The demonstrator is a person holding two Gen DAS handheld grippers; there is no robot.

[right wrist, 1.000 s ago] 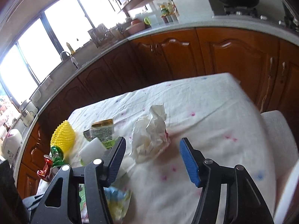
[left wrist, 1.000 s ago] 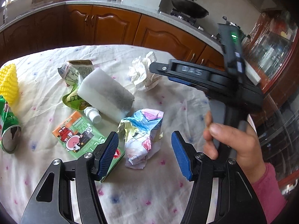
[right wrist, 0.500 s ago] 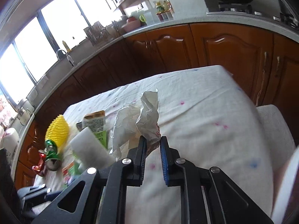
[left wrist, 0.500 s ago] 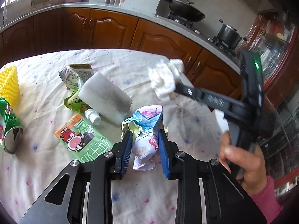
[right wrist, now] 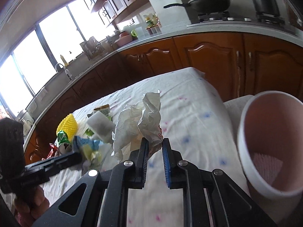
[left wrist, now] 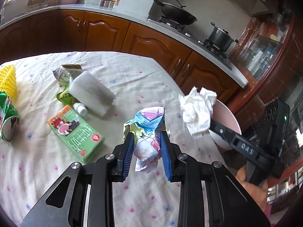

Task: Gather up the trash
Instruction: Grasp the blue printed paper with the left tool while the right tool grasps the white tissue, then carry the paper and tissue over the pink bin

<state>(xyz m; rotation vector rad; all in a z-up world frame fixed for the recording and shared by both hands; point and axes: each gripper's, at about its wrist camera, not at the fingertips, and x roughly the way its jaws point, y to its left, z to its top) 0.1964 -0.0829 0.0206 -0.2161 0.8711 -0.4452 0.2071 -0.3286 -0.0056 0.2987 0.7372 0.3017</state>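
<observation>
On the far left of the flowery tablecloth there's a yellow spiky thing and a crushed green can, then a green drink carton lying flat. A small white bottle sits just beside the carton, tucked against a big white foam block, with a torn wrapper behind it.

Middle of the shot, the left gripper has its blue pads pinched onto a crumpled coloured drawing, which looks lifted a bit off the cloth.

Further right, the right gripper is clamped on a wad of white tissue, holding it up in the air near the table's edge. Just past that edge sits the pink bin, mouth open, a bit of paper at the bottom. A hand grips the handle at lower right.
</observation>
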